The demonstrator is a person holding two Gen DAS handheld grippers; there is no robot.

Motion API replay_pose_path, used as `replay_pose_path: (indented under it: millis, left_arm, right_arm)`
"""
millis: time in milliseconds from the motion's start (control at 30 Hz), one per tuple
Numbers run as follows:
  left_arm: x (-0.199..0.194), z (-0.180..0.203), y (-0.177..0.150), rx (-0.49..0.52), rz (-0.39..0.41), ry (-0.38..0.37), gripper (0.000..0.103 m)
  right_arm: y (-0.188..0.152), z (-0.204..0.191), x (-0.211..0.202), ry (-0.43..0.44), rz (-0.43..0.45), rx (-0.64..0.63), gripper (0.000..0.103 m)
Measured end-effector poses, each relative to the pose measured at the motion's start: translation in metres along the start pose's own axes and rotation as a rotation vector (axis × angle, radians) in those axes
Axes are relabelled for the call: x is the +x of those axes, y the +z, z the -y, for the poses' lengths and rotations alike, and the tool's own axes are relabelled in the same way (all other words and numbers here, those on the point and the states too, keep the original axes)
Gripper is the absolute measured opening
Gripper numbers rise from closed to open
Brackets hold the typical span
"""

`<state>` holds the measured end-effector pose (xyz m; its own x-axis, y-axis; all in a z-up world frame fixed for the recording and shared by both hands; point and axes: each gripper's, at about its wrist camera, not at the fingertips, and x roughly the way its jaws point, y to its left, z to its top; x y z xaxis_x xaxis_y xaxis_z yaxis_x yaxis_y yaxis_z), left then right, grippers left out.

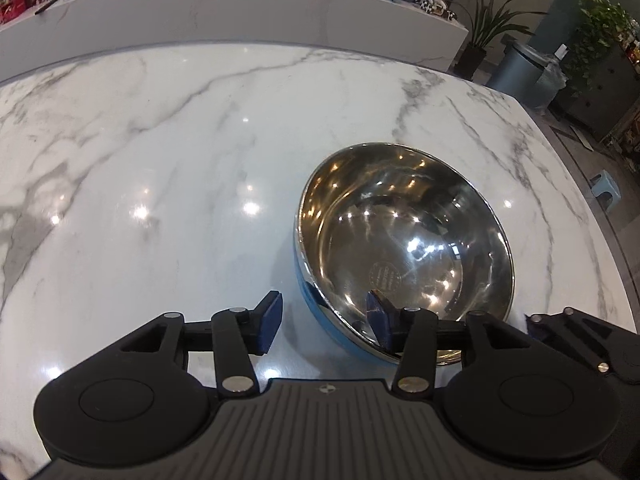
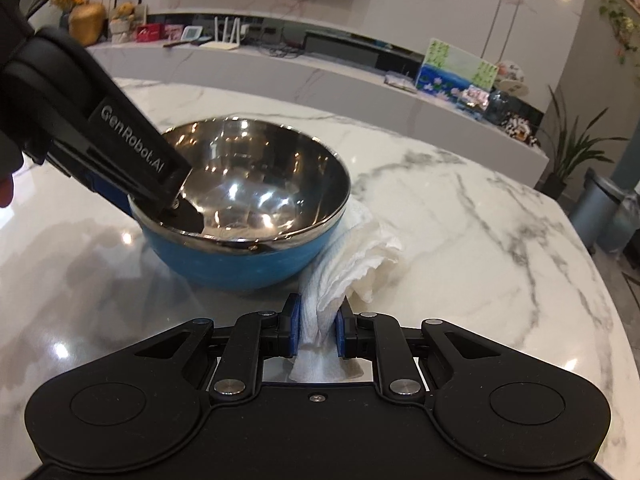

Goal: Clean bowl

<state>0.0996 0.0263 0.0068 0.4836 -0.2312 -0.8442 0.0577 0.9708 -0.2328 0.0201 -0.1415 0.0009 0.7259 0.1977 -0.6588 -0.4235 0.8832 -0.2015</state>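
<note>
A bowl (image 1: 404, 240), shiny steel inside and blue outside, stands on the white marble table (image 1: 160, 140). My left gripper (image 1: 324, 322) is open and straddles the bowl's near rim, one finger inside, one outside. In the right wrist view the bowl (image 2: 240, 216) sits ahead, with the left gripper's finger (image 2: 184, 208) reaching over its left rim. My right gripper (image 2: 316, 328) is shut on a crumpled white paper towel (image 2: 352, 256), which lies against the bowl's right side on the table.
The table's curved edge (image 1: 592, 208) runs along the right. Beyond it are a grey bin (image 1: 520, 68), a potted plant (image 1: 480, 28) and a small blue stool (image 1: 606, 190). A long marble shelf (image 2: 320, 76) with boxes and a router stands behind the table.
</note>
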Motion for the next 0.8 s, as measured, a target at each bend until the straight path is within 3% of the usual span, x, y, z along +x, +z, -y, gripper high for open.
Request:
replay_pose_path:
  millis: [400,533,767,800]
  left_arm:
    - [-0.001,0.005,0.003,0.077,0.060,0.032,0.012]
    - [-0.003,0.003,0.006,0.073,0.082,0.046,0.011]
    - [-0.004,-0.001,0.005,0.049,0.075,0.046,0.011]
    - [-0.004,-0.002,0.005,0.035,0.066,0.041,0.015]
  right_arm:
    - [0.005,0.008,-0.013,-0.081,0.088,0.017,0.015]
    - [0.006,0.012,-0.020,-0.079,0.126,0.023,0.015]
    - [0.002,0.002,-0.015,-0.039,0.085,-0.019,0.015]
    - [0.002,0.002,-0.016,-0.037,0.081,-0.020,0.015]
